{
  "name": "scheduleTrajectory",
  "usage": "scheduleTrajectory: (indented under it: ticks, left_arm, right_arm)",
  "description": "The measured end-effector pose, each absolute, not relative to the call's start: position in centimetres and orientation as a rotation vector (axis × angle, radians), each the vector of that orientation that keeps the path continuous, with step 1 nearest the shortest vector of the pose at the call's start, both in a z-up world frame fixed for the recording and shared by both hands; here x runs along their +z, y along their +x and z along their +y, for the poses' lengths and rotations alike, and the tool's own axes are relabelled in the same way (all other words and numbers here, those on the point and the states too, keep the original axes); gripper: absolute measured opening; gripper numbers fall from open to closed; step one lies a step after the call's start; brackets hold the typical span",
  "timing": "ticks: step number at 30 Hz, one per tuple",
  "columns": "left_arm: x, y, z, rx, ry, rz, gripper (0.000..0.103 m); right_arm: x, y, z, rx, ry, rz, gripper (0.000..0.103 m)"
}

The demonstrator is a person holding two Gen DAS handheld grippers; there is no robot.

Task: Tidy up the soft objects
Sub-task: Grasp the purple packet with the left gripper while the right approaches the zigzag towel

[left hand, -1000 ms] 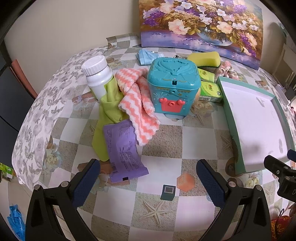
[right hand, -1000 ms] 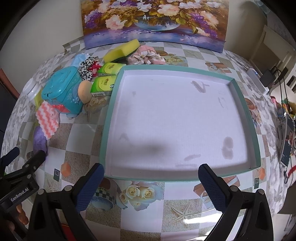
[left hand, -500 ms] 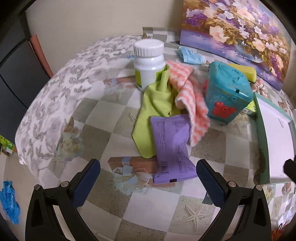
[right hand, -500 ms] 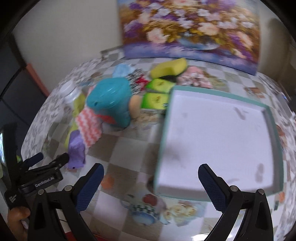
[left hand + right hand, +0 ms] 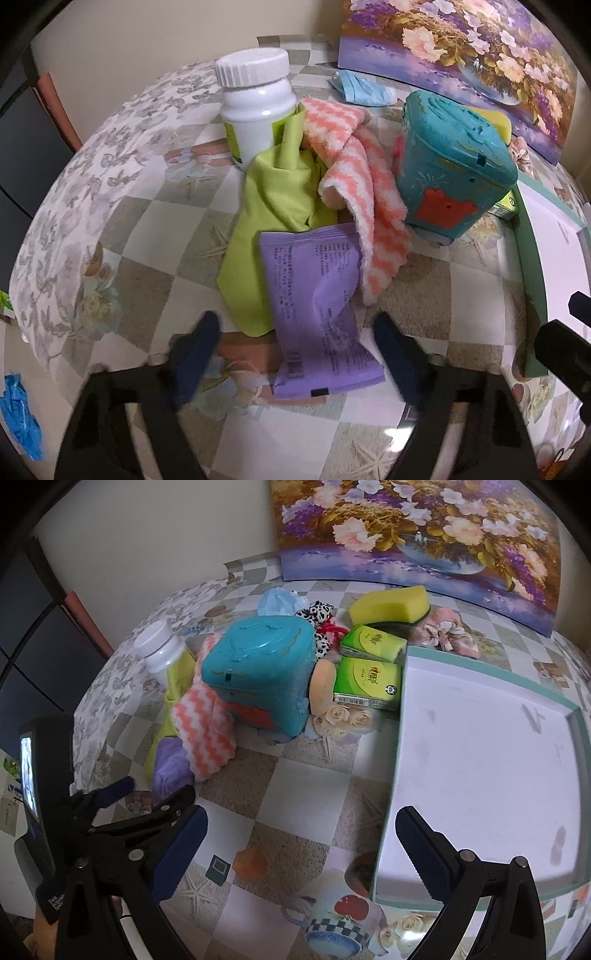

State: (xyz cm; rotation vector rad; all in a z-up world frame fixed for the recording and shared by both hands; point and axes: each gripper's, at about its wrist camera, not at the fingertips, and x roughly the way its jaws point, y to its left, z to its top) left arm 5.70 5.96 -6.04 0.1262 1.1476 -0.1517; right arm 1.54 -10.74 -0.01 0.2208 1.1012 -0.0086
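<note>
Two grippers were observed above the checkered table (image 5: 303,805). The left gripper (image 5: 295,354) was held with its fingers spread wide on either side of the near end of a purple packet (image 5: 314,314), not touching it. The packet lay partly on a green cloth (image 5: 266,192), beside a pink-and-white zigzag towel (image 5: 365,206) draped against a teal box (image 5: 454,166). A white bottle (image 5: 258,107) stood behind the cloth, towards the far left edge. The right gripper (image 5: 295,853) was held wide open and empty, near the front left corner of the white tray (image 5: 480,760).
</note>
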Motion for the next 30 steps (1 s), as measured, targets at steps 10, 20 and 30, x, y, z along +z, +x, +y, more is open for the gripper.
scheduleTrajectory:
  ticks: [10, 20, 30]
  left_arm:
    - [-6.5, 6.1, 6.5, -0.178, 0.084, 1.146, 0.043]
    - [-5.2, 5.2, 8.0, -0.167, 0.043, 1.110, 0.043]
    - [-4.6, 5.6, 11.3, -0.103, 0.010, 1.089, 0.043]
  right_arm:
    - [-0.4, 2.1, -10.5, -0.009, 0.214, 1.103, 0.103]
    - [0.3, 2.8, -9.6, 0.053, 0.243, 1.042, 0.103]
    - [-0.8, 5.2, -6.7, 0.116, 0.210, 1.042, 0.102]
